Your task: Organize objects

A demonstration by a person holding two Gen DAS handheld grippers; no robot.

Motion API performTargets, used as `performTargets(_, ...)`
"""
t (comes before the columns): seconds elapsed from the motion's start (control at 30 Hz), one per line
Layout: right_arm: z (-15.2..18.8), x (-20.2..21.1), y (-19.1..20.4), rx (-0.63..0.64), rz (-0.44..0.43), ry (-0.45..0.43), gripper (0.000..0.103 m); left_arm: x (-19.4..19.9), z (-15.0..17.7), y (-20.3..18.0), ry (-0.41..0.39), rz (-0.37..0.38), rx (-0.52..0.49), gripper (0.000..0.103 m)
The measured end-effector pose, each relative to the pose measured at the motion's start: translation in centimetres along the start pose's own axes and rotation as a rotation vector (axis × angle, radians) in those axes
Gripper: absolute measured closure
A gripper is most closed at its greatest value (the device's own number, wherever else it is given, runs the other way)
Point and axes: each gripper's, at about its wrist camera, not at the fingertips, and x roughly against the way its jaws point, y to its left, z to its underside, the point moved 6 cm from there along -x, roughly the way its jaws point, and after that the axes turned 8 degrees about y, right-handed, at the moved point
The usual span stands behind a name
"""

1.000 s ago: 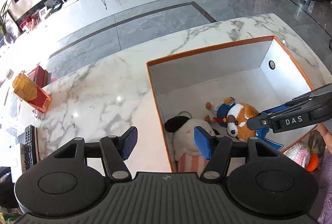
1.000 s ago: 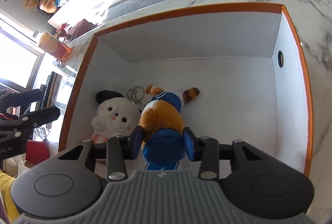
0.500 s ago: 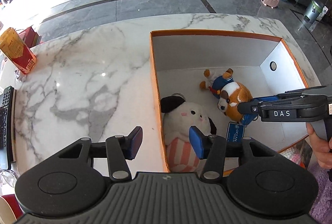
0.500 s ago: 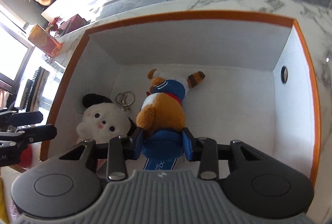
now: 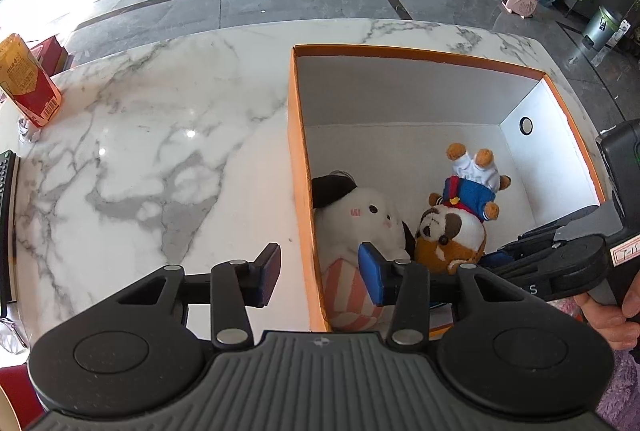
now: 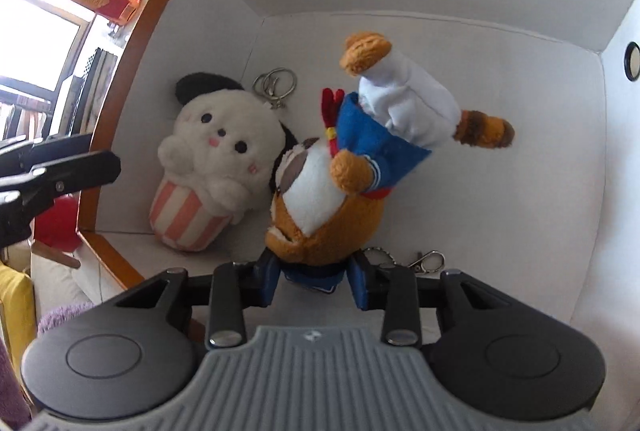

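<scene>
An orange-rimmed white box stands on the marble counter. Inside lie a white plush in a striped pink cup and a brown dog plush in a blue sailor suit, upside down with its feet up. My right gripper is low in the box, shut on the dog plush's blue cap. It shows at the right in the left wrist view. My left gripper is open and empty, straddling the box's near left wall above the white plush.
A red and yellow carton stands at the counter's left edge, with a remote nearer. Metal key rings lie in the box. The box's right wall is close to the dog plush.
The right gripper has lowered deeper into the box and tipped the dog plush so that its feet point up. The left gripper has shifted a little, still open over the box wall.
</scene>
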Motion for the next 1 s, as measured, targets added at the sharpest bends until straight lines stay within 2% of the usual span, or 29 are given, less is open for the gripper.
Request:
performTargets(0.1,0.0,0.4,0.1,0.014,0.033,0.004,0.062,0.0,-0.1,0.0,-0.002,0.006,-0.001,0.052)
performTargets(0.13,-0.1,0.9,0.3,0.036,0.069,-0.015,0.055,0.0,-0.1,-0.1,-0.003,0.008,-0.001,0.052)
performTargets(0.17,-0.1,1.3,0.4,0.058,0.105,-0.034,0.04,-0.1,-0.1,-0.1,-0.004,0.009,0.0,0.052)
performTargets(0.23,-0.3,2.3,0.7,0.085,0.159,-0.082,0.032,-0.2,-0.2,0.0,-0.003,0.011,0.007,0.052)
performTargets(0.37,-1.4,4.0,0.0,0.012,0.182,-0.156,0.033,-0.4,-0.3,0.1,0.002,0.018,0.018,0.052)
performTargets(0.47,-2.0,3.8,-0.7,-0.021,0.233,-0.163,0.041,-0.4,-0.2,0.0,0.001,0.022,0.015,0.052)
performTargets(0.63,-2.3,2.2,-1.1,-0.068,0.169,-0.12,0.041,-0.7,-0.4,-0.1,0.011,0.02,0.011,0.052)
performTargets(0.8,-2.4,2.0,-0.9,-0.091,0.15,-0.141,0.05,-0.7,-0.4,-0.2,0.016,0.019,0.013,0.052)
performTargets(0.9,-2.4,3.6,-0.5,-0.083,0.156,-0.202,0.054,-0.6,-0.4,-0.3,0.018,0.017,0.012,0.052)
performTargets(0.97,-2.6,5.7,-0.1,-0.081,0.154,-0.278,0.055,-0.5,-0.4,-0.4,0.017,0.014,0.008,0.052)
performTargets(1.0,-2.8,7.2,0.2,-0.074,0.157,-0.344,0.055,-0.4,-0.4,-0.4,0.015,0.014,0.009,0.052)
